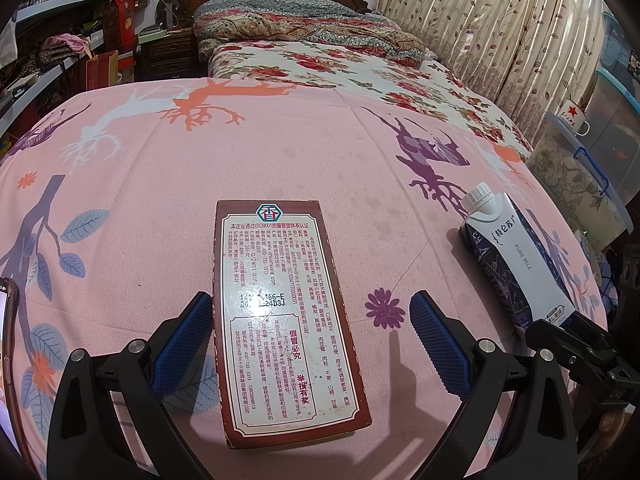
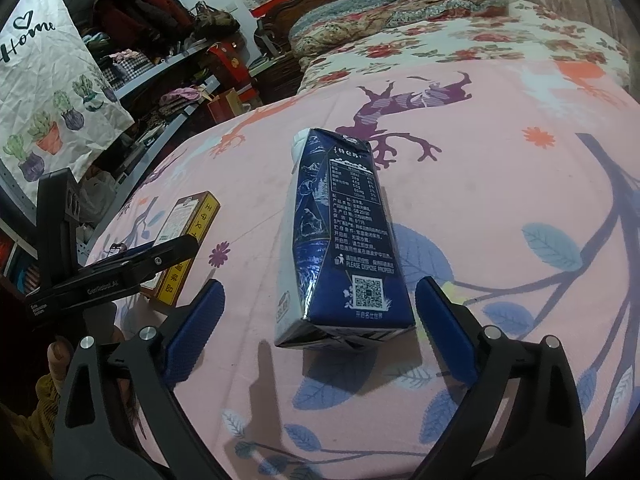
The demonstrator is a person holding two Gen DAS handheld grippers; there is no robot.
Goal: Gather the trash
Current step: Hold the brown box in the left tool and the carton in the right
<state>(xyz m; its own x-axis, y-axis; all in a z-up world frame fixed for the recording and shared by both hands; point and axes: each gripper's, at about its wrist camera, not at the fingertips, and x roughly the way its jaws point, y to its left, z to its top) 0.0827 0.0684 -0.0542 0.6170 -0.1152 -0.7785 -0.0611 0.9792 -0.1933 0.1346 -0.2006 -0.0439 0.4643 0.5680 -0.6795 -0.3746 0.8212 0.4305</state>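
In the left wrist view a pink sheet (image 1: 160,184) printed with deer, branches and flowers covers the bed; beyond it lie a floral sheet and a folded quilt (image 1: 296,24) against a carved headboard, with a curtain (image 1: 492,28) on the right and crowded shelves (image 1: 44,52) on the left. A flat brown box (image 1: 286,312) lies label up on the sheet, its near part between the blue pads of the left tongs (image 1: 310,340), which stand released; the left pad is just beside the box edge, the right pad apart from it. A milk carton (image 1: 516,256) lies to the right, its lower end hidden behind the other tool. A phone is cut off at the left edge. In the right wrist view the same carton (image 2: 340,232) lies on its side, cap pointing away, its base between the pads of the right tongs (image 2: 318,332), which are spread wide and not pressing it. The box (image 2: 188,236) sits to the left, partly hidden by the left tool. A bag printed "Home" (image 2: 52,80) hangs at upper left. The small print on both packages is hard to read.
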